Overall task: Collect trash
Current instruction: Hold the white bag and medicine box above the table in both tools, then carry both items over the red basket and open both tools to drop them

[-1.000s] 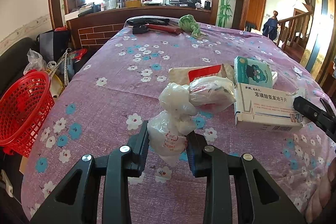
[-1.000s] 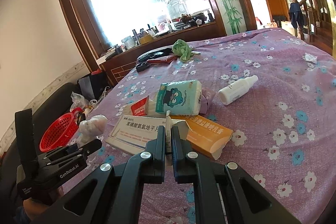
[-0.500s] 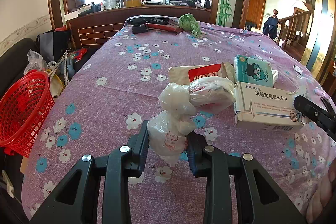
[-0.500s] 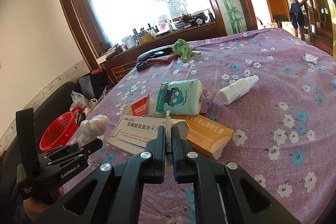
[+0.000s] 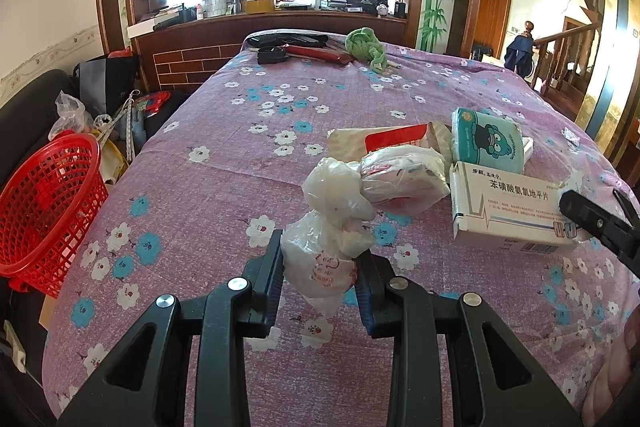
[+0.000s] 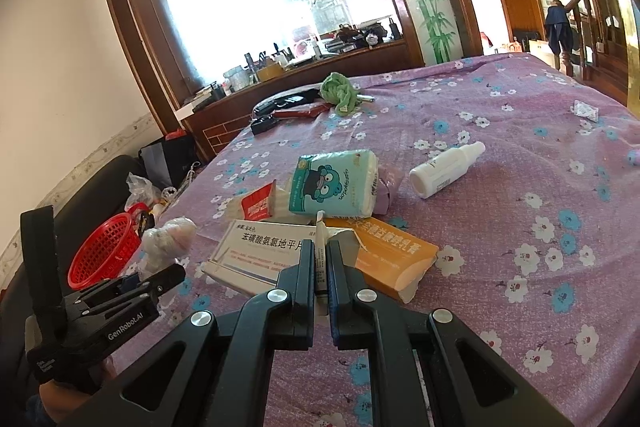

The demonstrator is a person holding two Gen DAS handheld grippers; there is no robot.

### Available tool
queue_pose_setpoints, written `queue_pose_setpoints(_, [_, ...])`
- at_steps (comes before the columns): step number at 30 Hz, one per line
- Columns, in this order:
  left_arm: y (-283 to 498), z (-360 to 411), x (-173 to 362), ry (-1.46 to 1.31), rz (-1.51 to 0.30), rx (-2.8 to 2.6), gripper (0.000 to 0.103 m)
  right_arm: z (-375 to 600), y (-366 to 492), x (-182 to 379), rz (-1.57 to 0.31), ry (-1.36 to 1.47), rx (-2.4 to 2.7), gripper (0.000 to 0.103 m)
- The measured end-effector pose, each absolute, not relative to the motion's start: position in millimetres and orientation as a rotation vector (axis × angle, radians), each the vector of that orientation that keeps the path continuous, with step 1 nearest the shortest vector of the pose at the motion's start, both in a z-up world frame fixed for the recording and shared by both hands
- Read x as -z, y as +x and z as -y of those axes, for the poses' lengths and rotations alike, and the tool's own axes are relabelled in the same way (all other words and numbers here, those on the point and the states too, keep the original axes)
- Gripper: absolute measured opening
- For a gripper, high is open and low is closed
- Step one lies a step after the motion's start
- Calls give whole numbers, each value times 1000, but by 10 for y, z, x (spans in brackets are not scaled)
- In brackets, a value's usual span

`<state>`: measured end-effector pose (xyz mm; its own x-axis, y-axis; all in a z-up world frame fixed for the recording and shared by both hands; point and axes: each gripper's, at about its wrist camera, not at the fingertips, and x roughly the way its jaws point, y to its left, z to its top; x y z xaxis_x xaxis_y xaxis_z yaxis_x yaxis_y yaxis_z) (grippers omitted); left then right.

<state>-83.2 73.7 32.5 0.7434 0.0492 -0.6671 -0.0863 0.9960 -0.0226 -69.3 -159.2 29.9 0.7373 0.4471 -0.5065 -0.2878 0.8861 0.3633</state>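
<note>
My left gripper (image 5: pixel 319 267) is shut on a crumpled white plastic bag (image 5: pixel 332 227) and holds it above the purple flowered tablecloth (image 5: pixel 224 187). The bag also shows in the right wrist view (image 6: pixel 168 239). My right gripper (image 6: pixel 319 259) is shut on the flap of a white medicine box (image 6: pixel 260 251), which also shows in the left wrist view (image 5: pixel 512 207). A red mesh basket (image 5: pixel 44 211) stands off the table's left edge. An orange box (image 6: pixel 384 259), a tissue pack (image 6: pixel 340 183) and a white bottle (image 6: pixel 444 171) lie on the table.
A red-and-white packet (image 5: pixel 392 143) lies behind the bag. A green cloth (image 5: pixel 366 47) and dark tools (image 5: pixel 288 43) lie at the table's far end. A small wrapper (image 6: pixel 586 111) lies at the right. Bags (image 5: pixel 72 115) and a dark sofa stand left of the table.
</note>
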Motion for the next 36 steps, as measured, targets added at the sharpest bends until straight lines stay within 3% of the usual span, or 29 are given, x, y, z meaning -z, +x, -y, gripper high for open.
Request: queue_pose_setpoints(36, [-1191, -1745, -763, -164, -628, -231, 30, 732, -769, -894, -592, 125, -564, 6])
